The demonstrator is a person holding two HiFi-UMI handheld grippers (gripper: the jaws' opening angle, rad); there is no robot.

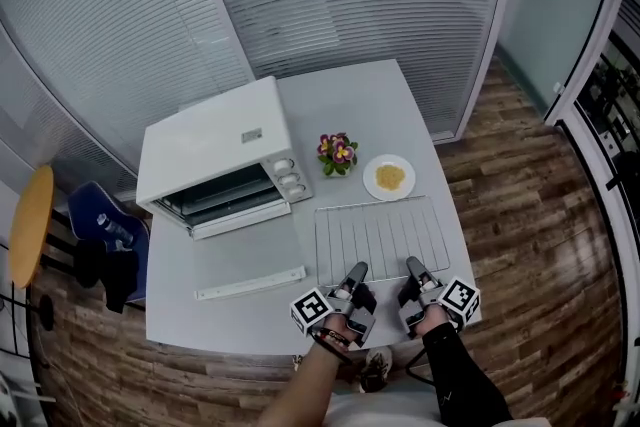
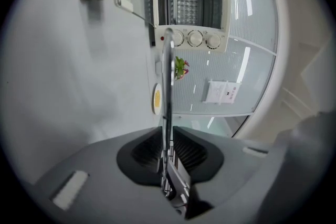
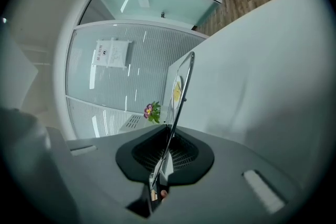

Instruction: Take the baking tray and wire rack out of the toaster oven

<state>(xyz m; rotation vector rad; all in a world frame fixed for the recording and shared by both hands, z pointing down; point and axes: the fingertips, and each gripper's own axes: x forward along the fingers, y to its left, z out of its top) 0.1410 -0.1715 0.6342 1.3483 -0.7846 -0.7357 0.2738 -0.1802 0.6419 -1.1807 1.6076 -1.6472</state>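
Both your left claw (image 1: 357, 268) and right claw (image 1: 412, 264) are clenching the wire rack (image 1: 380, 233) on the counter (image 1: 230, 260); the baking tray is likely remaining.

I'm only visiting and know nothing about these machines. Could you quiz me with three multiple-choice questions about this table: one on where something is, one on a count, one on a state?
1. The toaster oven's door is
A. shut
B. open, folded down
C. missing

2. How many knobs are on its front?
A. one
B. three
C. five

3. Where is the small white plate?
A. just right of the flowers
B. on top of the oven
C. on the floor

Answers:
1 B: the head view shows the door down and the inside exposed.
2 B: the left gripper view shows three knobs in a row.
3 A: the plate sits on the table beside the flowers, past the far edge of the wire rack.
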